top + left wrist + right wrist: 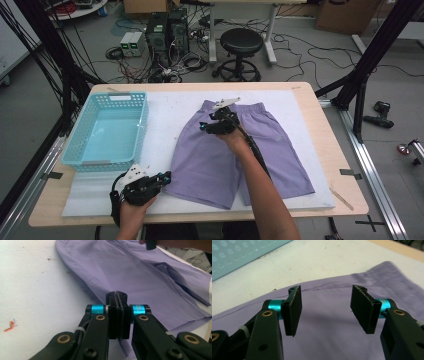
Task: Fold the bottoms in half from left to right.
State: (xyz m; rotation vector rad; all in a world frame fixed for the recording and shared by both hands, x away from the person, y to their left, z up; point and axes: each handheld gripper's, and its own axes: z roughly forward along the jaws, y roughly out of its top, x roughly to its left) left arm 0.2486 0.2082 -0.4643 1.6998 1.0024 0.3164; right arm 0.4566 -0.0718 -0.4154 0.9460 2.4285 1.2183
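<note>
A pair of purple shorts lies flat on the white mat, waistband toward the far side. My right gripper hovers over the shorts' upper left part, near the waistband. In the right gripper view it stands open, with purple cloth below the pads and nothing between them. My left gripper rests at the near left corner of the left leg. In the left gripper view it is shut, pads together, right at the hem. Whether any cloth is pinched I cannot tell.
A light blue plastic basket stands empty at the table's left, and its wall shows in the right gripper view. The white mat covers most of the wooden table. A stool and cables are on the floor beyond.
</note>
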